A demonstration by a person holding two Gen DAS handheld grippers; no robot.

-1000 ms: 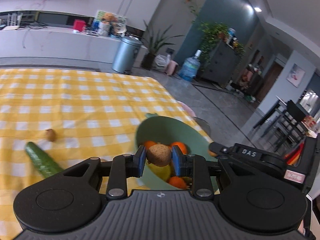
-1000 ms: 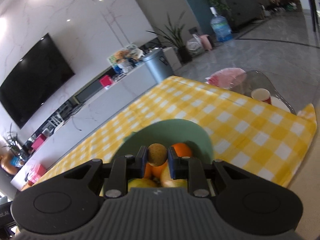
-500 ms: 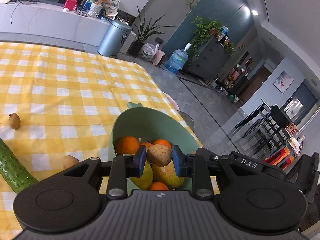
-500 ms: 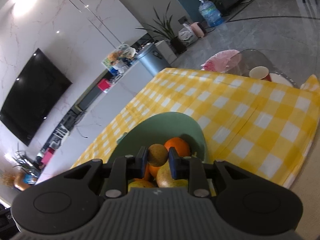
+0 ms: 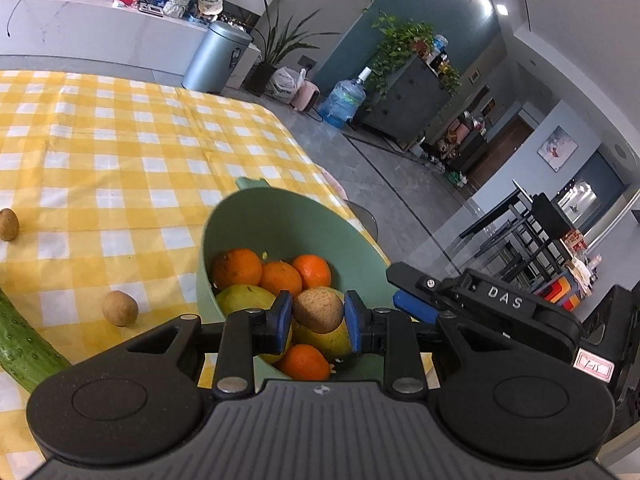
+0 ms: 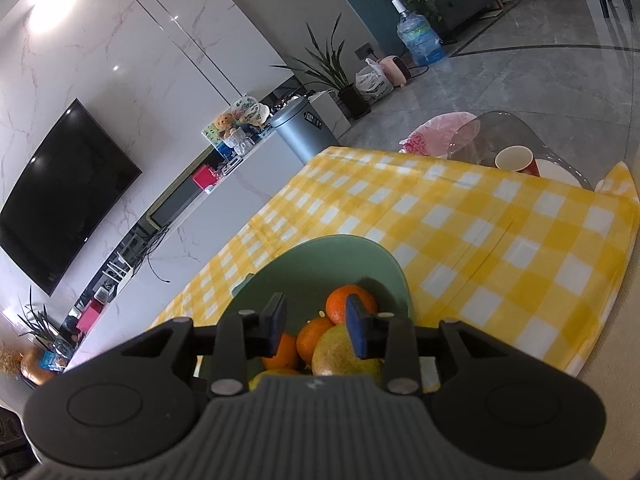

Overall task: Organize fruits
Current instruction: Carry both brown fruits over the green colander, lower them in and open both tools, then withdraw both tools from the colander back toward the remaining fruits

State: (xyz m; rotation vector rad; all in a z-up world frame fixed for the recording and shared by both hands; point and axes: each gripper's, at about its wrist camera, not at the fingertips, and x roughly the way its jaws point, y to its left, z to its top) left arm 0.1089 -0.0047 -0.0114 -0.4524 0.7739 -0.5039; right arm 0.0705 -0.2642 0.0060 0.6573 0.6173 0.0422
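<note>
A green bowl (image 5: pixel 280 220) on the yellow checked tablecloth holds several oranges (image 5: pixel 237 268) and yellow-green pears (image 5: pixel 244 298). My left gripper (image 5: pixel 318 316) is shut on a brown kiwi (image 5: pixel 319 310) and holds it above the bowl's fruit. My right gripper (image 6: pixel 316 324) is open and empty over the same bowl (image 6: pixel 320 256), above an orange (image 6: pixel 348 300) and a pear (image 6: pixel 344 354). The right gripper's body (image 5: pixel 500 304) shows at the right of the left wrist view.
Two loose kiwis (image 5: pixel 119 307) (image 5: pixel 8 224) and a cucumber (image 5: pixel 24 344) lie on the cloth left of the bowl. A paper cup (image 6: pixel 514 160) and a white plate stand on a glass side table past the table's far edge.
The right gripper has opened and the kiwi it held is gone from between its fingers. The left gripper has carried its kiwi closer over the bowl.
</note>
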